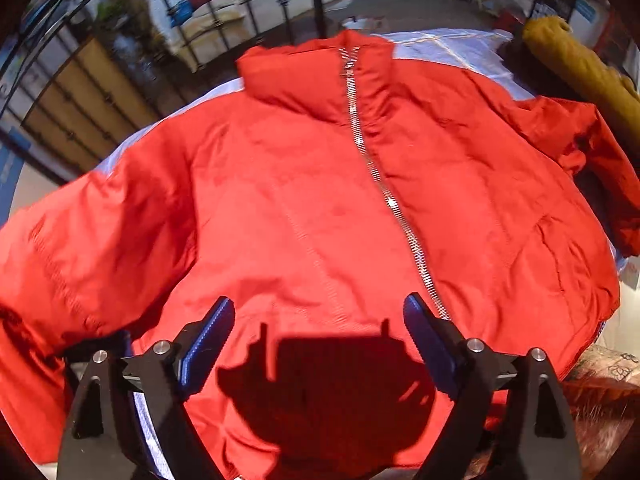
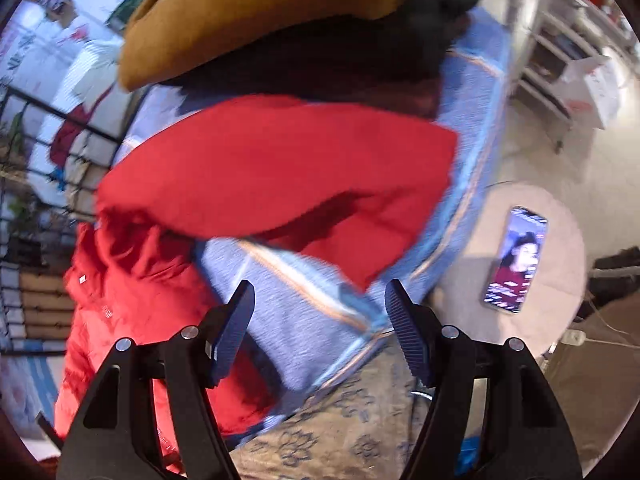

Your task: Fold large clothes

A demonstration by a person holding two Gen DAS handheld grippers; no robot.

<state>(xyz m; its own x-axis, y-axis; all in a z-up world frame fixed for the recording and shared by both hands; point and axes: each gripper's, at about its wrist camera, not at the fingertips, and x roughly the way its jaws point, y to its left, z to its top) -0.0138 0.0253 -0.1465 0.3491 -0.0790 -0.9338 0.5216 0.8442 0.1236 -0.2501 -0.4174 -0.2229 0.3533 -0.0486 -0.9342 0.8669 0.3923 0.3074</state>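
- The puffy red zip-front jacket [image 1: 320, 184] lies face up and spread out on a pale blue striped cloth [image 1: 452, 50]; its stand-up collar is far ahead of the left fingers and its hem passes beneath them.
- Out past the left finger, the jacket's left-hand sleeve [image 1: 76, 248] spreads wide and bulky, so it likely has to be folded in over the body first.
- The left gripper [image 1: 319, 312] hovers above the hem with its fingers spread wide and nothing between them; its shadow falls on the fabric just behind the tips.
- The silver metal zipper [image 1: 384, 196] runs from the collar down to just beside the right finger of that gripper, a good centre line for judging a symmetrical fold.
- In the right wrist view, the jacket body bunches beside the left finger, and the other red sleeve [image 2: 280, 168] lies across the striped cloth ahead of the tips.
- The right gripper [image 2: 320, 292] is wide open and holds nothing; the blur makes it hard to say whether it is just above the cloth.
- To do this well, pinch the cuff through both layers and lay the sleeve flat across the chest.
- Beyond the right finger, a lit smartphone [image 2: 516, 260] rests on a round white stool [image 2: 560, 320], clear of the work.
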